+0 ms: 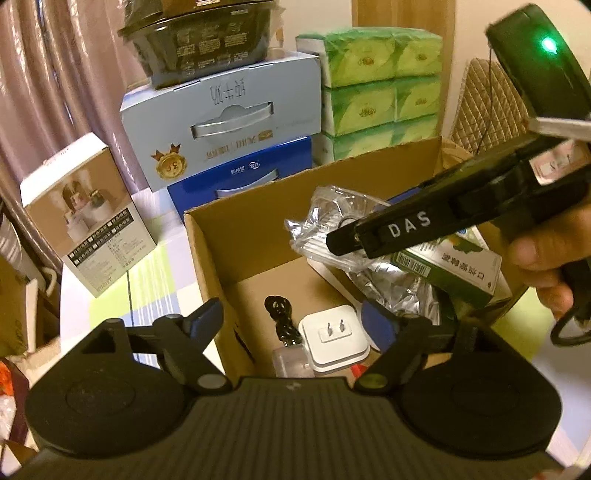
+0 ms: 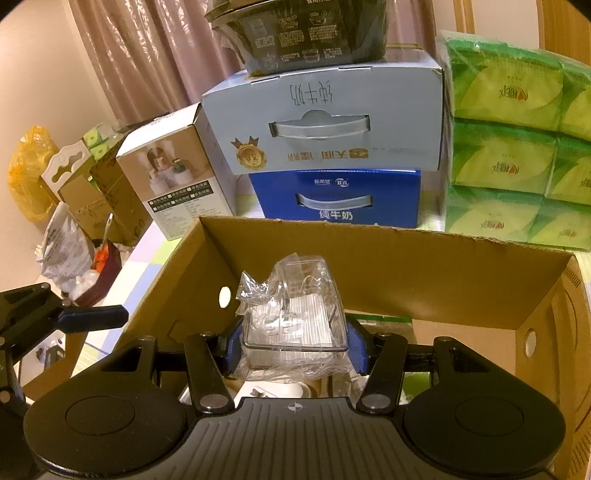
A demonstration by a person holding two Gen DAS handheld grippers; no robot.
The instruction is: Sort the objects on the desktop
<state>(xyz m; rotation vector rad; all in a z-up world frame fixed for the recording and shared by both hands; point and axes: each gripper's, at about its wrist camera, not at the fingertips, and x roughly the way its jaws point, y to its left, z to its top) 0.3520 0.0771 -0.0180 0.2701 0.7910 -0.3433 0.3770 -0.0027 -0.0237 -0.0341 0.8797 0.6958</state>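
An open cardboard box (image 1: 236, 243) (image 2: 406, 266) stands on the table. My right gripper (image 2: 295, 349) is shut on a clear plastic case wrapped in crinkled film (image 2: 295, 321) and holds it inside the box; the case also shows in the left wrist view (image 1: 332, 225) under the right gripper's black body (image 1: 424, 221). My left gripper (image 1: 295, 325) is open and empty at the box's near-left wall. In the box lie a white plug adapter (image 1: 334, 341), a black coiled cable (image 1: 282, 319), a green carton (image 1: 454, 267) and a silver foil bag (image 1: 399, 288).
Behind the box stand stacked pale-blue (image 2: 332, 122) and dark-blue milk cartons (image 2: 336, 199) with a black bowl (image 2: 306, 33) on top. Green tissue packs (image 2: 517, 147) stand at the right, a white-brown product box (image 1: 88, 214) at the left. A curtain hangs behind.
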